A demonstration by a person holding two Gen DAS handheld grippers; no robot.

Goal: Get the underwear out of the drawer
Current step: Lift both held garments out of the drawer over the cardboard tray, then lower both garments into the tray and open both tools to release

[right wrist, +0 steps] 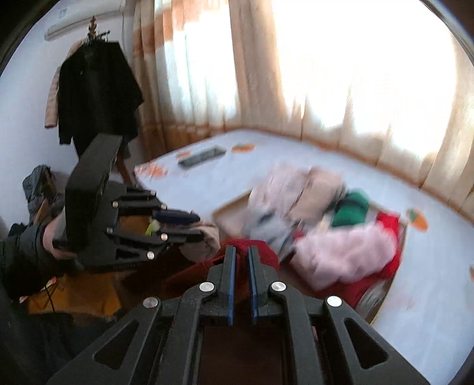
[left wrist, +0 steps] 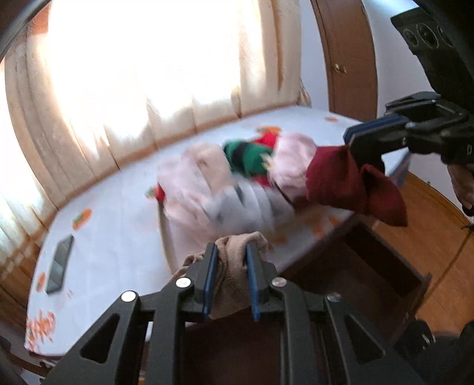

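Surface: white bed (left wrist: 118, 237) with orange prints, beyond both sets of fingers | On it: heap of clothes (left wrist: 207, 189) straight ahead | dark flat phone-like thing (left wrist: 59, 265) far left of left fingers

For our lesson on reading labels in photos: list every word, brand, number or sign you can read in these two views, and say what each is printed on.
None can be read.
Marks at the right gripper's edge: cut off, unreadable.
Air conditioner marking: too blurred.
Orange prints on the tablecloth: pictures, not text.
Dark flat device: no visible text.
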